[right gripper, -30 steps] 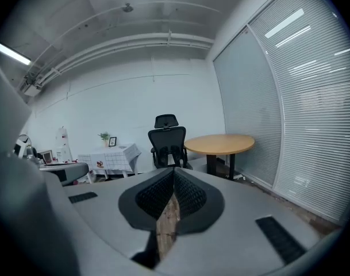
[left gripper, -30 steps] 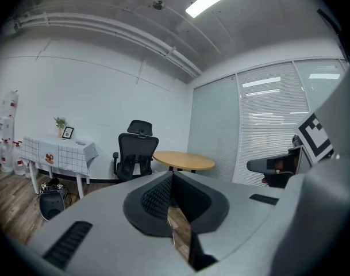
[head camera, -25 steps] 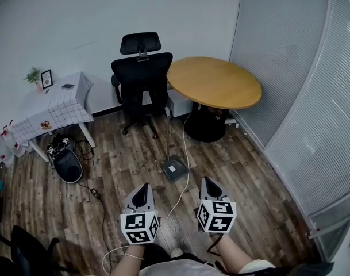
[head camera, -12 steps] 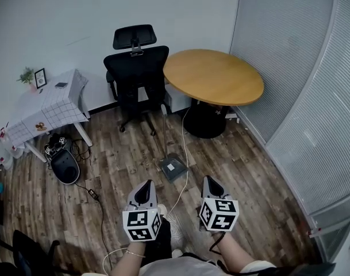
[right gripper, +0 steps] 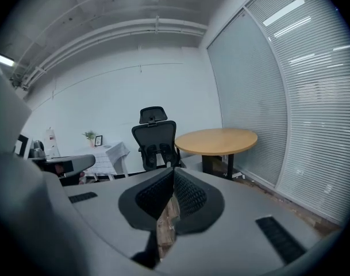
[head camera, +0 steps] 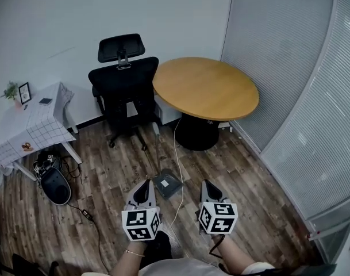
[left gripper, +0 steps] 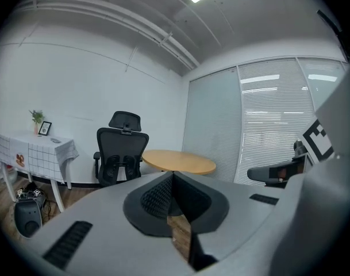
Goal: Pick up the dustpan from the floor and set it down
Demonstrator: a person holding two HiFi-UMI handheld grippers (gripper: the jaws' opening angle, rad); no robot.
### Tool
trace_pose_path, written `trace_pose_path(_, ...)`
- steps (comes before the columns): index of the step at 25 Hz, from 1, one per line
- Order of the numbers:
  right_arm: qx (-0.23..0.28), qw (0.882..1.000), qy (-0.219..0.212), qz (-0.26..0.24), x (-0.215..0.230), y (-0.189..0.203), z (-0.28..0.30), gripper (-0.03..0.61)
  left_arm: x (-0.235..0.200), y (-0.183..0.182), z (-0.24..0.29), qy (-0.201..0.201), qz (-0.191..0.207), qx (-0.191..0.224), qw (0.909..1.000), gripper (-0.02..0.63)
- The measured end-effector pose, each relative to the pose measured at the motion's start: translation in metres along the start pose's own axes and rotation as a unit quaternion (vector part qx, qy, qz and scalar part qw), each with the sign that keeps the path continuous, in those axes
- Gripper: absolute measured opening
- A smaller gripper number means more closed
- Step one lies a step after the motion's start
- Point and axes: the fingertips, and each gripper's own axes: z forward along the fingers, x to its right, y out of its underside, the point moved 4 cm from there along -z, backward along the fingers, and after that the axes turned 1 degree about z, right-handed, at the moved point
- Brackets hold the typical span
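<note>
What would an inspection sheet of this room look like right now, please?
Surface: wood-plank floor.
Job's things: dustpan standing on the floor, long handle up, just ahead of both grippers, not held.
Clutter: black device on the floor beside the cloth-covered side table; a plant and a frame stand on that table.
Grippers: left gripper and right gripper are both shut, empty and apart from the dustpan.
Cables: white cable runs along the floor past the dustpan; black cable lies near the device.
Surroundings: office chair, round table, blinds on the right.
</note>
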Motion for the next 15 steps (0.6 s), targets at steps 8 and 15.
trace_pose_path(8,-0.007,1.0,-0.003,-0.004,-0.027,-0.036,0.098,0.032,-0.059,-0.023,0.086,0.009,-0.003,-0.008,0.9999,0.005)
trace_pose_path(15,-0.011,0.999,0.01,-0.032,-0.046,-0.068,0.154,0.032,-0.132,-0.032,0.139,-0.015,-0.033,0.0,0.9993,0.005)
